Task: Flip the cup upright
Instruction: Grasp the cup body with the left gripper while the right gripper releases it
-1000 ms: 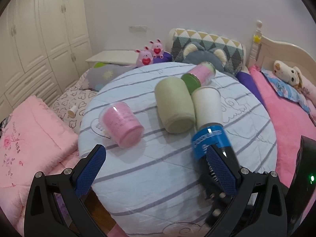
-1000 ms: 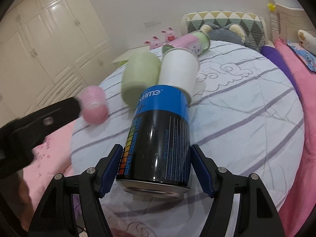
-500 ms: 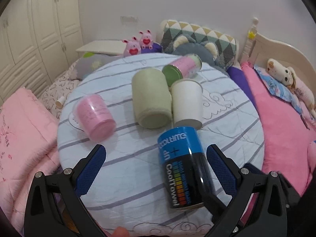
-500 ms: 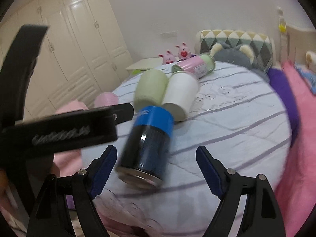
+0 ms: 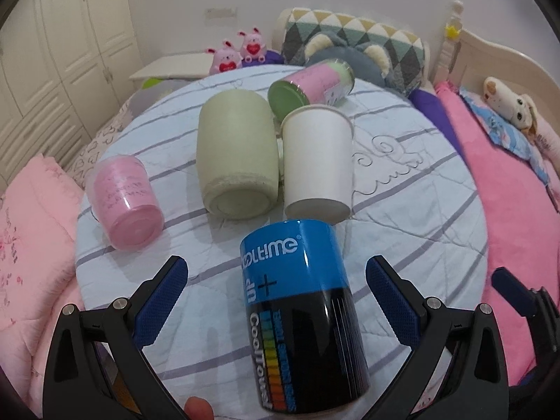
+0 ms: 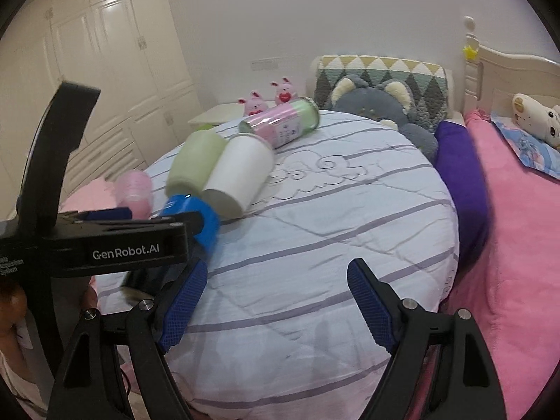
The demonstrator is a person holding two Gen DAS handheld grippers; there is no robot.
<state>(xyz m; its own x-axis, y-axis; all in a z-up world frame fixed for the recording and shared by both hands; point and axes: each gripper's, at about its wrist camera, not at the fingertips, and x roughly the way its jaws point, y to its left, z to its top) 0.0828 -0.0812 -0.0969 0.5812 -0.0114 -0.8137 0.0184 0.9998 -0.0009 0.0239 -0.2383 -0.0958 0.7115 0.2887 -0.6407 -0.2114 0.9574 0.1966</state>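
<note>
Cups lie on their sides on a round, striped surface.

Left wrist view: the left gripper [image 5: 276, 297] has its fingers spread wide around the blue-and-black cup [image 5: 302, 309], which lies near the surface's [image 5: 402, 189] near edge, untouched.
Right wrist view: the right gripper [image 6: 276, 306] fingers are wide apart, holding nothing; the cup [image 6: 190, 215] lies at the left edge.

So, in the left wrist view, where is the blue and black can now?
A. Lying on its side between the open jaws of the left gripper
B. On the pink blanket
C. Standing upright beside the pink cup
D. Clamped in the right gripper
A: the blue and black can lies on its side between the left gripper's open jaws, untouched by either.
</note>
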